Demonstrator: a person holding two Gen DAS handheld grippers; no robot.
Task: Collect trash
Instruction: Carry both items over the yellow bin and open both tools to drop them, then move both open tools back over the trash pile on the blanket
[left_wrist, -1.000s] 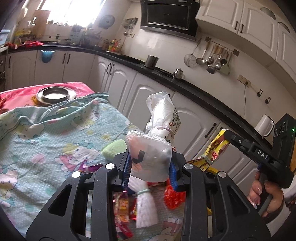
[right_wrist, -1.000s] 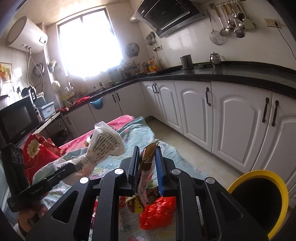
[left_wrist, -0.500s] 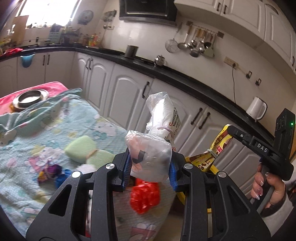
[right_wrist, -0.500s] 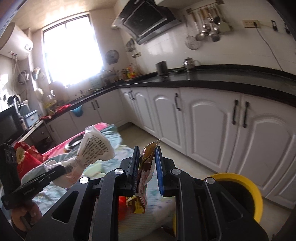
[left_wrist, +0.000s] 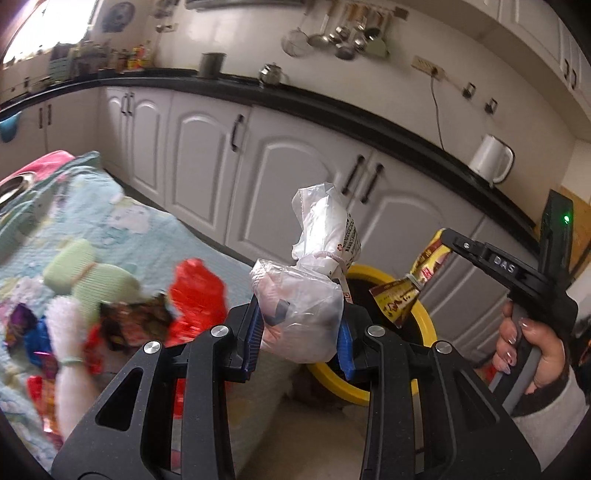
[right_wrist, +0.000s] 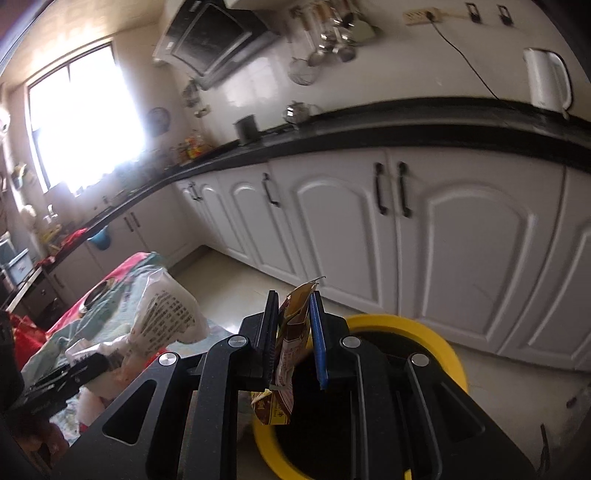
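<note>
My left gripper (left_wrist: 301, 339) is shut on a tied white plastic bag (left_wrist: 306, 291), held above the table's end, beside the yellow-rimmed trash bin (left_wrist: 424, 328) on the floor. My right gripper (right_wrist: 293, 339) is shut on a brown and yellow snack wrapper (right_wrist: 290, 354) that hangs over the bin's left rim (right_wrist: 436, 332). The right gripper with its wrapper (left_wrist: 410, 288) also shows in the left wrist view, over the bin. The bag (right_wrist: 162, 321) also shows in the right wrist view at the left.
A table with a light blue cartoon cloth (left_wrist: 110, 229) holds a red wrapper (left_wrist: 195, 291), a green sponge-like piece (left_wrist: 88, 280), a white foam sleeve (left_wrist: 70, 354) and several small wrappers. White cabinets (right_wrist: 443, 240) with a black counter stand behind the bin. A white kettle (left_wrist: 491, 158) is on the counter.
Both grippers have swung right, away from the table toward the yellow bin. The bin now fills more of both views. Both loads stay gripped.
</note>
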